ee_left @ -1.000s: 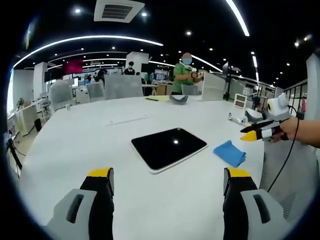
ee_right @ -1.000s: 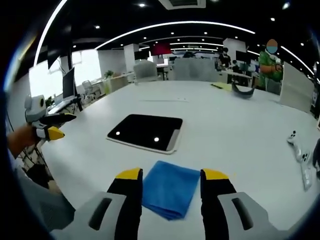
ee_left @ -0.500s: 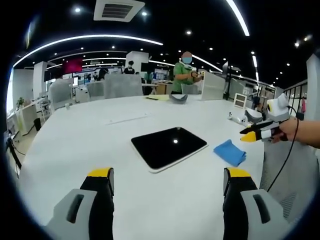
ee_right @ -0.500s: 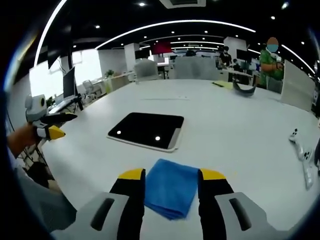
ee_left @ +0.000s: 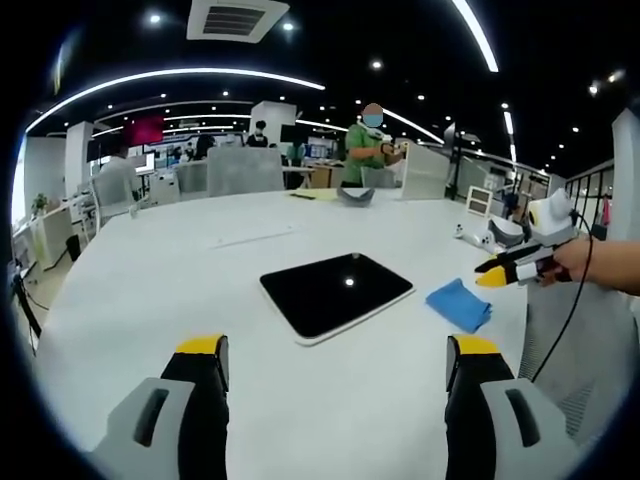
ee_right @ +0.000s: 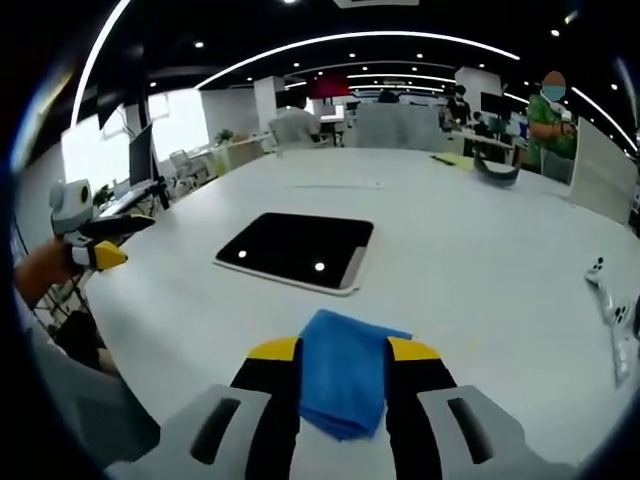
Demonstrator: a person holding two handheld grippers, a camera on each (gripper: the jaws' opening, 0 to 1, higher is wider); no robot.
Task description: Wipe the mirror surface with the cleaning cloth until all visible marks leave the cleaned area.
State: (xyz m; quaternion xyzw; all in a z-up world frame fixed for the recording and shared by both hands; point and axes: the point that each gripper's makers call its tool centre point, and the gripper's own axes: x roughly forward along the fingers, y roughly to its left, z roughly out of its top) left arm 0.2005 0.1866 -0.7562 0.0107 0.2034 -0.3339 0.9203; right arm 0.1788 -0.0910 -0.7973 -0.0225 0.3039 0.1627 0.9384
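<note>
Right tool straddling the blue cloth, mirror waiting unwiped

The right tool (ee_right: 343, 365) hangs low over the white tabletop (ee_right: 480, 260), jaws part-way apart with the blue cleaning cloth (ee_right: 345, 368) between them; whether they touch the fabric I cannot tell, but the placement reads as lining up a pickup. The dark, rounded-corner mirror (ee_right: 297, 251) lies flat just beyond the cloth, mirroring ceiling lights, within reach for wiping. The left tool (ee_left: 335, 365) hovers spread wide and empty, well back from the mirror (ee_left: 335, 291), probably held clear so both objects stay visible. No brand, label or writing is readable.
</note>
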